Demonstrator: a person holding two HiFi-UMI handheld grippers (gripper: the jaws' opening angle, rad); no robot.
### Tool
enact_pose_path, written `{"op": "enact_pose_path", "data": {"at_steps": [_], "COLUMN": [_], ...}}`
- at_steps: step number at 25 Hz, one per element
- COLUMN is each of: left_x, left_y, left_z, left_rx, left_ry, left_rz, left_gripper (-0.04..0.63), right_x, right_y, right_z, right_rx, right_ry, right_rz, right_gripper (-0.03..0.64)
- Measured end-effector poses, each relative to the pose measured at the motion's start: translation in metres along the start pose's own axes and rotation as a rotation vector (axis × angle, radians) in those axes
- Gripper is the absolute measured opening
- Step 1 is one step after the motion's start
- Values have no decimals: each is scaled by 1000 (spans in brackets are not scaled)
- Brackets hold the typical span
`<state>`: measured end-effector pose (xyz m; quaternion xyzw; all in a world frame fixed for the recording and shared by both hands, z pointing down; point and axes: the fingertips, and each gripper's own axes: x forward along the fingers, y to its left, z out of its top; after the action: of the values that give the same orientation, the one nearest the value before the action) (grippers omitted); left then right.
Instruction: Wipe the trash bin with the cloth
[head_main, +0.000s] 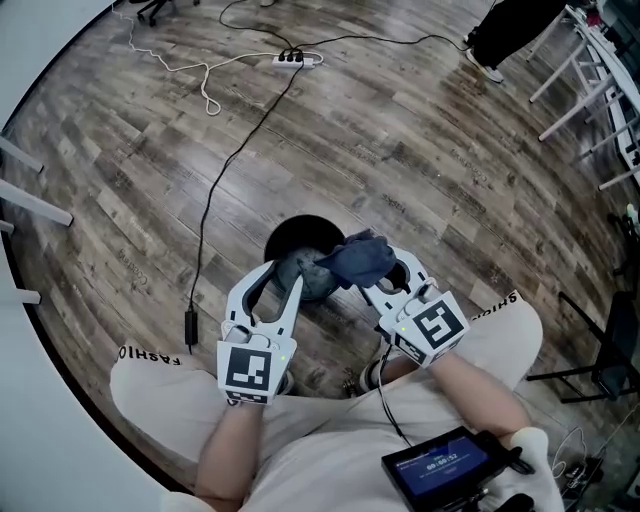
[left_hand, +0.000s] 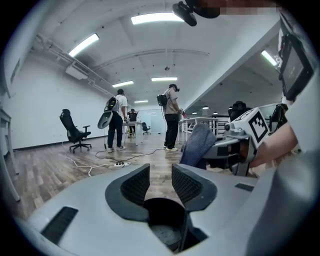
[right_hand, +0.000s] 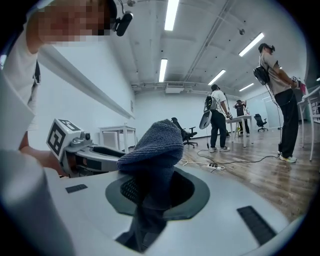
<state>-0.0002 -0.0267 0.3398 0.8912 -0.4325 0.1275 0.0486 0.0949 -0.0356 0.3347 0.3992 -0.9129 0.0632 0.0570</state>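
Observation:
The black round trash bin (head_main: 300, 232) stands on the wood floor just in front of my knees. A dark blue cloth (head_main: 357, 258) hangs bunched over the bin's near rim, and my right gripper (head_main: 386, 274) is shut on it. In the right gripper view the cloth (right_hand: 155, 150) fills the jaws of that gripper (right_hand: 152, 187) and droops below them. My left gripper (head_main: 284, 276) is beside it at the bin's near left edge, open. Its own view shows the left gripper (left_hand: 160, 172) with nothing between its fingers, and the cloth (left_hand: 197, 145) off to the right.
A white power strip (head_main: 297, 59) with cables lies on the floor beyond the bin, and a black cable (head_main: 205, 220) runs toward my left knee. White table legs (head_main: 580, 70) stand at the far right. Two people (left_hand: 172, 117) and an office chair (left_hand: 75, 132) are farther off.

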Motion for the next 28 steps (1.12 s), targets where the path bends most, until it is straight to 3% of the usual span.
{"op": "enact_pose_path", "data": {"at_steps": [10,19,23,28], "left_x": [6,17,20,23], "left_y": [32,24,21,15], "left_z": [-37,-36,-42,-49], "left_rx": [-62,-36,-46,-21], "left_ry": [76,76,89,106], "left_rz": [46,16,1,-1], "left_gripper": [146,146,146,146], "right_x": [-6,-7,-4,-1], "right_y": [-36,-30,-32,-40], "right_z": [-22,-10,-17,-37], "right_rx": [188,314,290,419], "right_ry": [70,60,77,112], "right_rz": [-120,-93,-100,-97], "right_gripper": [84,83,83,83]}}
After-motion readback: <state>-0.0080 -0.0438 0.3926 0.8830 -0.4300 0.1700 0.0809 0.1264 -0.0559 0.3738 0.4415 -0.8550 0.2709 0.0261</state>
